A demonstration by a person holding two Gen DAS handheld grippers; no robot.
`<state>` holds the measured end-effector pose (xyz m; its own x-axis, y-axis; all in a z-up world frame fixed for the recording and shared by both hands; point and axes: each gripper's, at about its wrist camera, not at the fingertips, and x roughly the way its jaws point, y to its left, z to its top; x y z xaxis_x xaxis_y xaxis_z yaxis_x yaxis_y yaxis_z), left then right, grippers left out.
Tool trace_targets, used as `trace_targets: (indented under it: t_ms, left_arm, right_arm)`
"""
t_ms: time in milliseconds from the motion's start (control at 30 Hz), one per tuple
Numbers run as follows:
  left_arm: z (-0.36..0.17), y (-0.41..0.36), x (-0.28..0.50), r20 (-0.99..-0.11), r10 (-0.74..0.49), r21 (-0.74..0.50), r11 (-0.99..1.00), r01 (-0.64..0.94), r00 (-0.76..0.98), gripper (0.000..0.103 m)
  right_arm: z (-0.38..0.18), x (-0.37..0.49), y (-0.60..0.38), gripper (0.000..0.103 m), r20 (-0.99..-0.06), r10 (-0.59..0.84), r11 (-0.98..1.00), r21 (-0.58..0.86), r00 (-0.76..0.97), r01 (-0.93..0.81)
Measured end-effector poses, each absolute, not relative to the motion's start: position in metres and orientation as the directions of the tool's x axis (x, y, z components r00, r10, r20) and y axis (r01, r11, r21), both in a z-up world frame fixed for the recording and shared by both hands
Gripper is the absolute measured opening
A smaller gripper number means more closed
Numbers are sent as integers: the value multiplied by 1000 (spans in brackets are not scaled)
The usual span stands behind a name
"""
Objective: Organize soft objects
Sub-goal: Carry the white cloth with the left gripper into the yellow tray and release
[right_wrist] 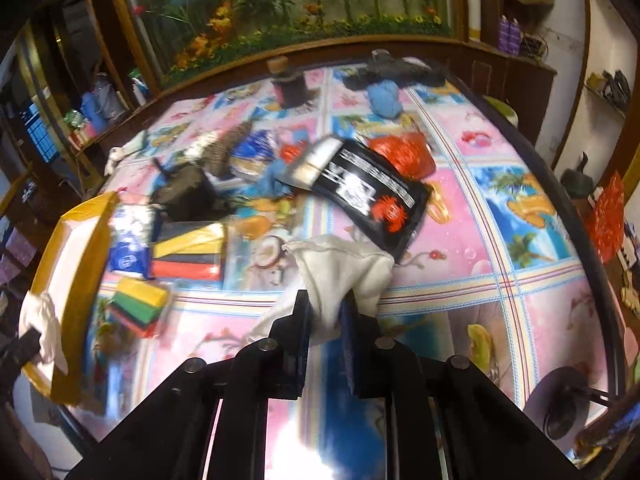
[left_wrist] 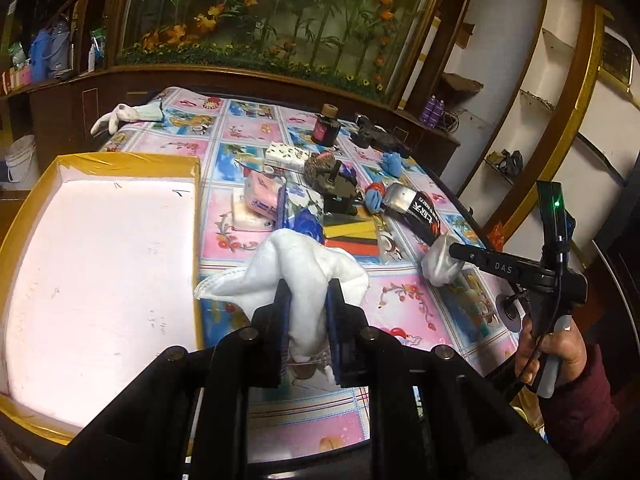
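My left gripper (left_wrist: 307,292) is shut on a white cloth (left_wrist: 296,268) and holds it just right of the yellow-rimmed box (left_wrist: 100,160) with a white inside. My right gripper (right_wrist: 326,312) is shut on another white cloth (right_wrist: 344,268) above the patterned table (right_wrist: 480,216). In the left wrist view the right gripper (left_wrist: 454,250) shows at the right with its white cloth (left_wrist: 438,266). In the right wrist view the left gripper (right_wrist: 24,344) and its cloth (right_wrist: 40,320) show by the box (right_wrist: 80,248).
Mid-table lie tissue packs (left_wrist: 260,196), a black packet (right_wrist: 360,192), coloured sponge stacks (right_wrist: 188,252), blue gloves (right_wrist: 384,96), a red net ball (right_wrist: 404,152), a dark bottle (left_wrist: 326,128) and a white glove (left_wrist: 116,116) at the far left corner.
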<state>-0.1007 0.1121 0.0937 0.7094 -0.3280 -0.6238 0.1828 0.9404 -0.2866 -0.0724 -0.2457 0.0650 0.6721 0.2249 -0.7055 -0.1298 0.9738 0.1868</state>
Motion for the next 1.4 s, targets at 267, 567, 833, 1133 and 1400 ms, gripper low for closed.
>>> trace_targets:
  t_ms: [267,567,833,1133,1400]
  left_arm:
    - [92,156,-112,-603,-279,-306,946,106,747,14]
    - [77,188,-118,-620,-224,-318,948,20,752,14]
    - [39,229,-115,-783,-33,-158,976,-148,621,14]
    - [26,249,-114,-815,-12,-148,971,-188,580,51]
    - [40,286,-139,-741,-51,-255,944,-211,669,52]
  right_arm:
    - [87,-96,-207,13,-698,179,979,53,694,-199]
    - [48,-86,-177,73,-742,53,982,-83,669,-170]
    - [71,-84,-168,13,-753,152,978,22,640,-207]
    - [123,-69,-27,13,-744,323,872,-7,585,-490]
    - [114,-7,78,14,-797,311,845,-18,518,-535]
